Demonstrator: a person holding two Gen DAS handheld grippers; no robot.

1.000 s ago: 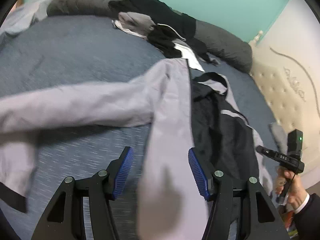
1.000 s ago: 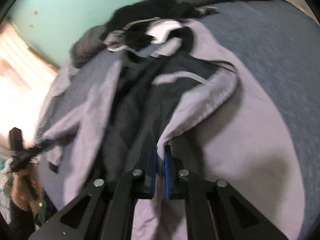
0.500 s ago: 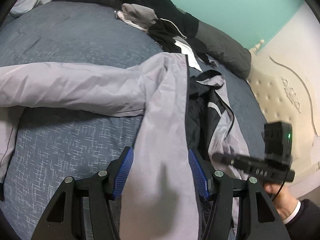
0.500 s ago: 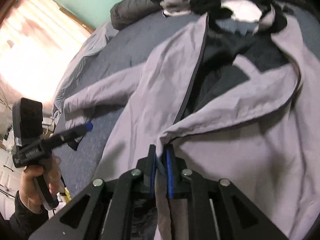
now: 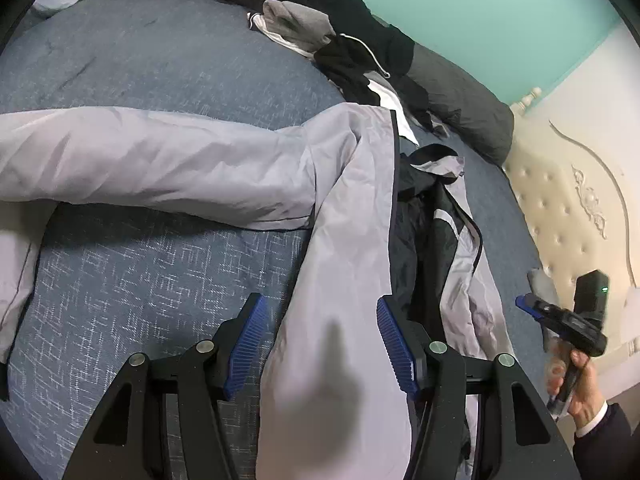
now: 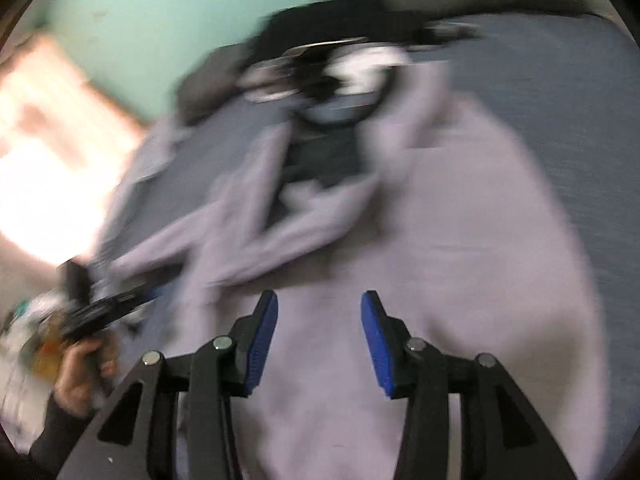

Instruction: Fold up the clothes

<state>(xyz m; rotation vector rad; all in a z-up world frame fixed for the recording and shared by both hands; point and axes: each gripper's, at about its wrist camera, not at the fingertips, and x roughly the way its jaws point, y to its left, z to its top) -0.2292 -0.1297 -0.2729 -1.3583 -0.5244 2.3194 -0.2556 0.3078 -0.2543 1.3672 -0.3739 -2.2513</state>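
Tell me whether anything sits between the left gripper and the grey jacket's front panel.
Nothing visible does. The left gripper is open, with the grey jacket front panel already lying between its fingers. The pile of dark clothes lies farther up the bed, clear of the approach.

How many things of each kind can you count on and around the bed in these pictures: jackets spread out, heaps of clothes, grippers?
Grey jacket, spread open on the bed: 1
Heap of dark clothes: 1
Grippers, left gripper and right gripper: 2
Total: 4
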